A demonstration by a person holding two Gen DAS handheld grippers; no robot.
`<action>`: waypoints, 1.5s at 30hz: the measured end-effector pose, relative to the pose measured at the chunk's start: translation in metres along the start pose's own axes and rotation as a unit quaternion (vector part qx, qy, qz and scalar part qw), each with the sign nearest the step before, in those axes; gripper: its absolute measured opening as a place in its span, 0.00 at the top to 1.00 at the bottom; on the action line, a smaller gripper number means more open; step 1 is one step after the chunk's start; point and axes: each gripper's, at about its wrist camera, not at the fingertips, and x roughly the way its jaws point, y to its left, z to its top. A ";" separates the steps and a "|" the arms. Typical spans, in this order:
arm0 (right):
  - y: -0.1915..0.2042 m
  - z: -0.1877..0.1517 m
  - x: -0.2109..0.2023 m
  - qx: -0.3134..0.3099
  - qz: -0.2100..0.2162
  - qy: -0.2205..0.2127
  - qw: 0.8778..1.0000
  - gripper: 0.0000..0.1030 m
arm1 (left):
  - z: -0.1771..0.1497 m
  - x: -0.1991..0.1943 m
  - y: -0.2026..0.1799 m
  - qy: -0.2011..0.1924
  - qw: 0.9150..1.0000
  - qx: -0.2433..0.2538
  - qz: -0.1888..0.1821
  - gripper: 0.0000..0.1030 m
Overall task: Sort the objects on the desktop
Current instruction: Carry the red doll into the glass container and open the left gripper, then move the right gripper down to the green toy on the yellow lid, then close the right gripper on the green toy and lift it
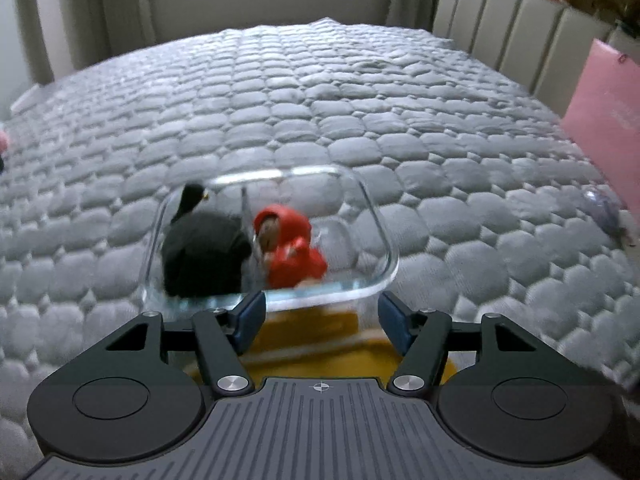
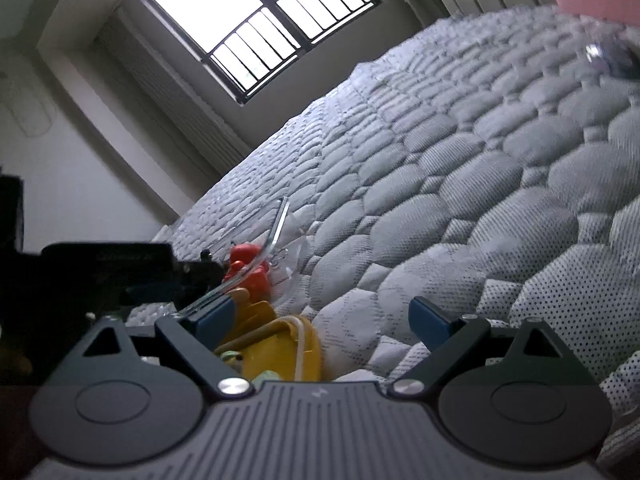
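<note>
A clear glass container (image 1: 376,240) lies on the grey quilted bed. Inside it are a black plush figure (image 1: 204,256) and a red hooded figure (image 1: 290,248). My left gripper (image 1: 322,316) is open just in front of the container's near rim, above a yellow object (image 1: 320,344). In the right wrist view my right gripper (image 2: 326,320) is open low over the quilt, with the yellow toy (image 2: 276,340) between its fingers but not gripped. The container rim (image 2: 276,232) and the red figure (image 2: 248,268) lie beyond, to the left.
The quilted bed (image 1: 320,112) spreads all around. A pink bag (image 1: 604,120) stands at the right edge by a beige headboard (image 1: 512,28). A clear round object (image 1: 604,208) lies near the bag. The left gripper's black body (image 2: 100,276) sits to the left in the right wrist view.
</note>
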 end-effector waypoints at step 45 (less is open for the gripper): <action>0.108 -0.054 0.040 -0.274 -0.129 0.099 0.948 0.48 | -0.117 -0.062 0.093 -0.017 0.992 -0.079 -0.099 0.10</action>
